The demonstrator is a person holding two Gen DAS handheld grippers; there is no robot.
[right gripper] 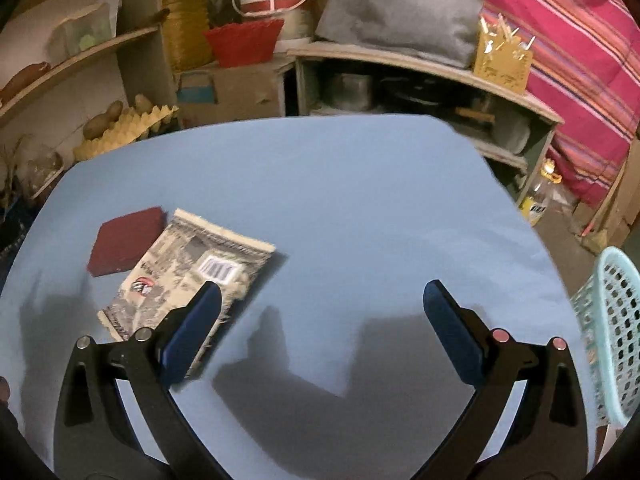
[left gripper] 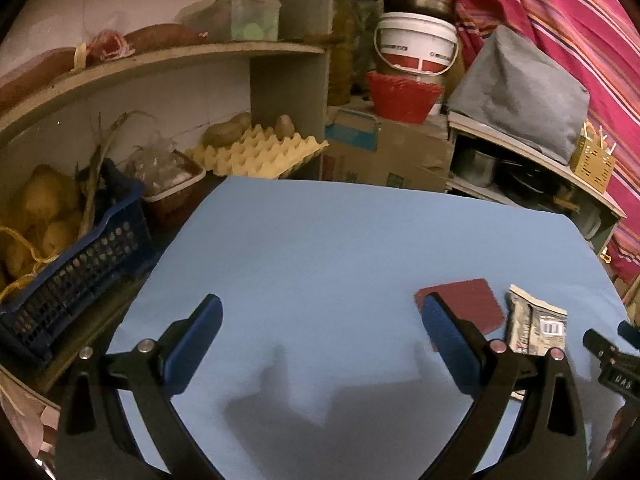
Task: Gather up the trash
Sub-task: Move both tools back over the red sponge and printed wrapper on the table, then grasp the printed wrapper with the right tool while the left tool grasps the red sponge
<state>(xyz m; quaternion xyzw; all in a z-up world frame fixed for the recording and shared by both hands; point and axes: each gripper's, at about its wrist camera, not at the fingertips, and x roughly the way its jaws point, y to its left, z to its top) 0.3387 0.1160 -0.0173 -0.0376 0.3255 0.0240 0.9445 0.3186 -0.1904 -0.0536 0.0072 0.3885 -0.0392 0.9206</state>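
Observation:
A flat printed wrapper with a barcode (right gripper: 188,276) lies on the blue table (right gripper: 340,200), left of centre in the right wrist view. A dark red square piece (right gripper: 126,242) lies beside it, touching its left edge. Both also show in the left wrist view: the wrapper (left gripper: 534,322) and the red piece (left gripper: 470,304) at the right. My right gripper (right gripper: 320,300) is open and empty above the table, its left finger over the wrapper's near end. My left gripper (left gripper: 320,312) is open and empty, its right finger in front of the red piece.
A light teal mesh basket (right gripper: 612,332) stands off the table's right edge. A dark blue crate (left gripper: 76,264) of produce sits to the left. Shelves with an egg tray (left gripper: 256,152), buckets and boxes stand behind the table. The right gripper's tip (left gripper: 612,352) shows at the left view's right edge.

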